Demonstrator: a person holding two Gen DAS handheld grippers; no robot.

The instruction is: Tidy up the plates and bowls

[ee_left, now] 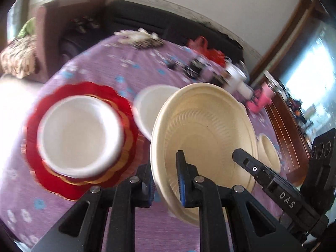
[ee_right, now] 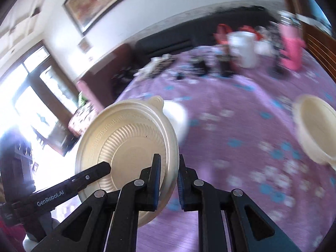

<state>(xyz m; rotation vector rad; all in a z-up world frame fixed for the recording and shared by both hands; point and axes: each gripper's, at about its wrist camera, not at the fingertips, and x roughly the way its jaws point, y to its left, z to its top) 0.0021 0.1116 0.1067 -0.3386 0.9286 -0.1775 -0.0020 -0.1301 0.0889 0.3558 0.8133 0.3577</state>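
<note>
My left gripper (ee_left: 166, 180) is pinched on the near rim of a cream ribbed round plastic plate (ee_left: 203, 134), and my right gripper (ee_right: 169, 180) is clamped on the opposite rim of that same plate (ee_right: 128, 147), so the plate hangs tilted on edge between the two, clear of the purple flowered tablecloth (ee_left: 130, 71). With both grips on thin rim, I judge the thing to do is move both hands together and level the plate before lowering it, so neither rim twists out. To the plate's left, near the table's left edge, sits a white foam bowl (ee_left: 80, 136) on a red scalloped paper plate (ee_left: 37, 168); a second white bowl (ee_left: 151, 105) lies just behind. A cream bowl (ee_right: 317, 128) waits toward the right edge, probably where this plate belongs.
</note>
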